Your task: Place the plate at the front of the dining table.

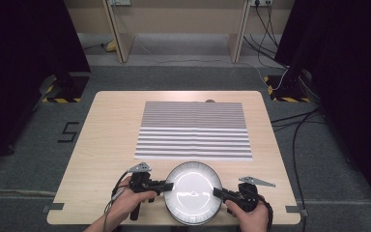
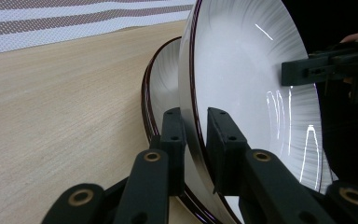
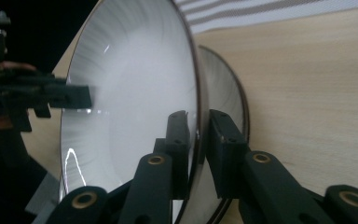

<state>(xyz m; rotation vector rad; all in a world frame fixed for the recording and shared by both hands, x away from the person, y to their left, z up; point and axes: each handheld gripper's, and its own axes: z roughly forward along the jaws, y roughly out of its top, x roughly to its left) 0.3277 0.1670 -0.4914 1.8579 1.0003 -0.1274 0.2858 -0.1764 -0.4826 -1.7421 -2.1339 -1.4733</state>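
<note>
**Two plates at the counter's near edge, the upper one gripped from both sides**

On the pale wooden counter (image 1: 106,140), near its front edge, the white upper plate (image 1: 193,191) sits above a second plate (image 2: 162,79). The left gripper (image 1: 168,185) has its jaws clamped on the left rim; the right gripper (image 1: 217,192) has its jaws astride the right rim, contact unclear. Round, the plate has no long axis; its hollow faces up. Lifting both sides evenly should keep it level. A striped mat (image 1: 193,129) lies beyond.
</note>
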